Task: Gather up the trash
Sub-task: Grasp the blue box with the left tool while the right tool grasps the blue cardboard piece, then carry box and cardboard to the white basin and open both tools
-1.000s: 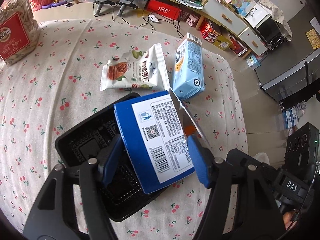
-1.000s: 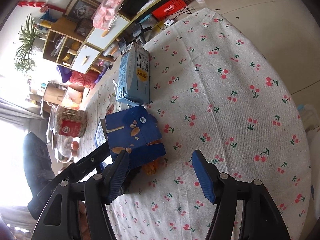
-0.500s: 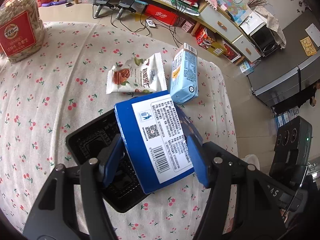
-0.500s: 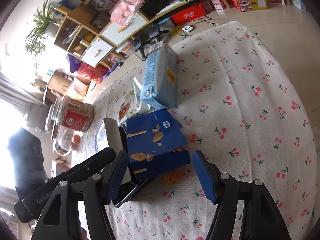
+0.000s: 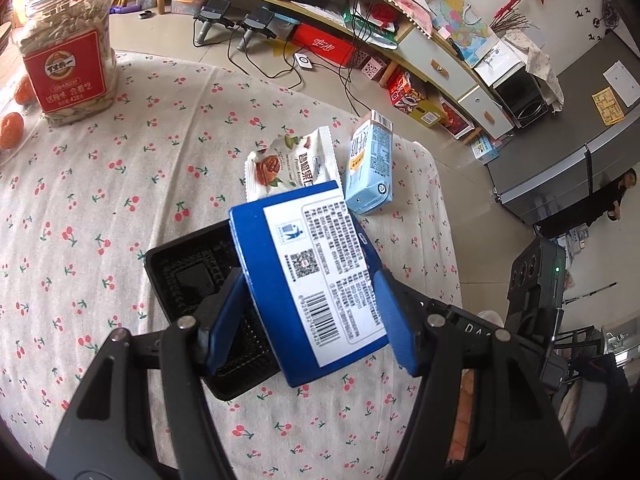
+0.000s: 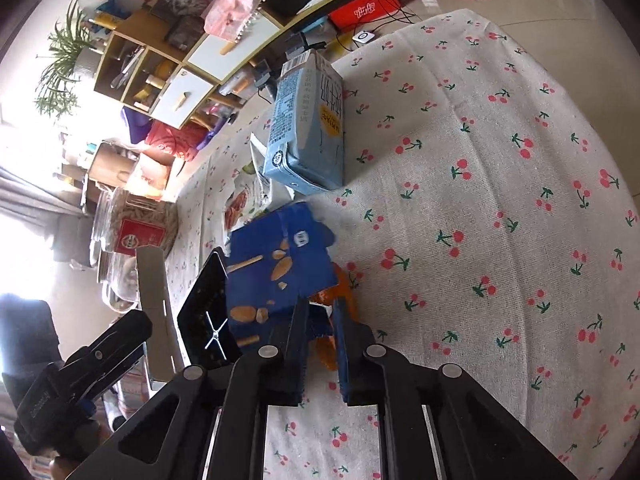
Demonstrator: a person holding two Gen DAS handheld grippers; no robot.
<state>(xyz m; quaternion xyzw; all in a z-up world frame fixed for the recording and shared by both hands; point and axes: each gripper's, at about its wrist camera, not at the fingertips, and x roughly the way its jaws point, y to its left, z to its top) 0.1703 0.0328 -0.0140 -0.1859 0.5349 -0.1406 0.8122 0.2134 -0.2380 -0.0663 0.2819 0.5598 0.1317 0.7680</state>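
The blue box (image 5: 316,280) is clamped between the pads of the left claw (image 5: 310,316) and held tilted, label side up, over the black tray (image 5: 180,264), which rests on the cherry-print counter (image 5: 120,184). The box is judged to be gripped across its width so that it can be lifted clear as one piece of trash.

The right claw (image 6: 320,320) is closing, its jaws nearly together. An orange scrap (image 6: 340,280) and a flap at the box's lower edge lie at its tips; which of these is being pinched cannot be told, though loose waste under the box appears to be the target.

Still to be collected, lying flat and just beyond the box: a white snack wrapper (image 5: 292,164) and a light blue carton (image 5: 370,168). A seed jar (image 5: 66,44) stands well apart and is not judged to be trash.
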